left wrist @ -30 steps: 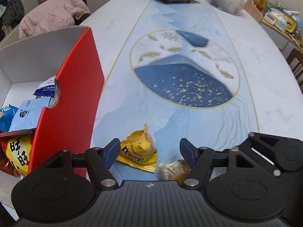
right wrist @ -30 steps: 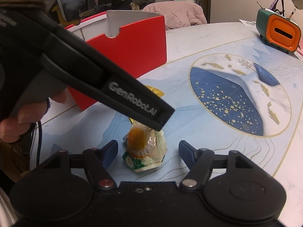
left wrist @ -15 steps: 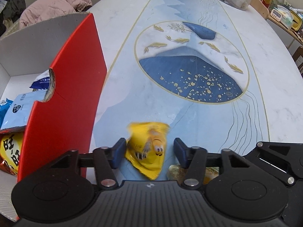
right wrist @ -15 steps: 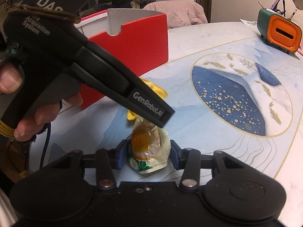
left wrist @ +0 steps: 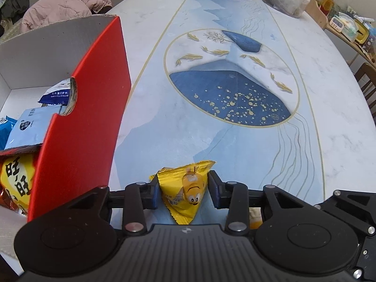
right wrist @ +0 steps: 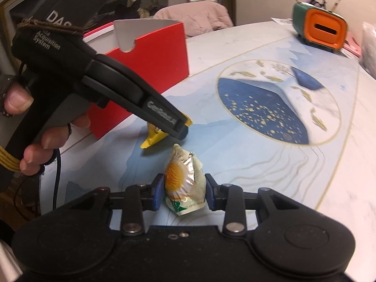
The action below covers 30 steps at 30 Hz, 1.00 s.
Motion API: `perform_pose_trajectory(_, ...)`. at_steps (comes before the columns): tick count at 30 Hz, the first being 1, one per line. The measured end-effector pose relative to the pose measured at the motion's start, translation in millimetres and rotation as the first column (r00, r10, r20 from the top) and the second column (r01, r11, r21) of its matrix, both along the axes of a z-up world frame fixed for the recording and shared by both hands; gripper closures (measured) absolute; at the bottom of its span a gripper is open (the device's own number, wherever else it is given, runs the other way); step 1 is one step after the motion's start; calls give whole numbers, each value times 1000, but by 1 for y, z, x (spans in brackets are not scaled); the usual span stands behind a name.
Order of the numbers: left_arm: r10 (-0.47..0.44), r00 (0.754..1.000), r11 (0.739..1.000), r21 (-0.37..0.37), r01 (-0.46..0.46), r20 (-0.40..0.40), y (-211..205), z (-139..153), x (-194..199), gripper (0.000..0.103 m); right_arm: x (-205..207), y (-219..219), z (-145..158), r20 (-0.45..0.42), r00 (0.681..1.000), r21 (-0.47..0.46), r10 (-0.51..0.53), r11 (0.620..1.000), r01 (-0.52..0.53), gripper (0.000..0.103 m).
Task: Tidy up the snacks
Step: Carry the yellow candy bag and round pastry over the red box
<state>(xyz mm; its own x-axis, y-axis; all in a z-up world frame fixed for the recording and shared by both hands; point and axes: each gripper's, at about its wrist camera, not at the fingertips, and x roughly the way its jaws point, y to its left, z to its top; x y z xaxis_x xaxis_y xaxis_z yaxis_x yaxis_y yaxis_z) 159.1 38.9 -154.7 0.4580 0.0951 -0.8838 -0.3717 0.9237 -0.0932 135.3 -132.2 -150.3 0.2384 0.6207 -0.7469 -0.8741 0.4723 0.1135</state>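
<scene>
The landmark here is the red box [left wrist: 77,127], which stands on the table [left wrist: 329,117] and already holds several snack bags. Everything that the coming move depends on is the way from the two held snacks to this box.

The left gripper [left wrist: 185,191] has just been closing, and its blue pads now press on both sides of the yellow snack packet [left wrist: 185,188]. The packet stands almost upright between them, its long axis running from the pointed lower corner up to the crimped top edge. In the left wrist view the box is just beside this gripper, on its left side, and its open top is above the level of the packet. I judge that the packet must be lifted over the red wall and then carried to the left.

The right gripper [right wrist: 182,193] has also just been closing and is now narrow, clamped on the clear-wrapped orange pastry [right wrist: 182,183], which sits upright on the table between the pads. From the box, this pastry lies farther away than the yellow packet, with the left gripper [right wrist: 181,130] and the person's hand [right wrist: 35,127] between them.

So the left hand is the nearer one to the box, and I think it should probably go first.
</scene>
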Motion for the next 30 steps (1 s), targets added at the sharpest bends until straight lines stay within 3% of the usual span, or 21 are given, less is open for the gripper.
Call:
perform_pose_trajectory(17, -90, 991, 996, -12, 92, 103, 1, 67, -46, 65, -23, -30, 56, -3, 964, 99, -267, 959, 266, 70)
perform_pose_trajectory(30, -78, 980, 997, -4, 80, 184, 46, 108, -89, 65, -44, -4, 99, 20, 945, 186, -326, 930, 317, 70)
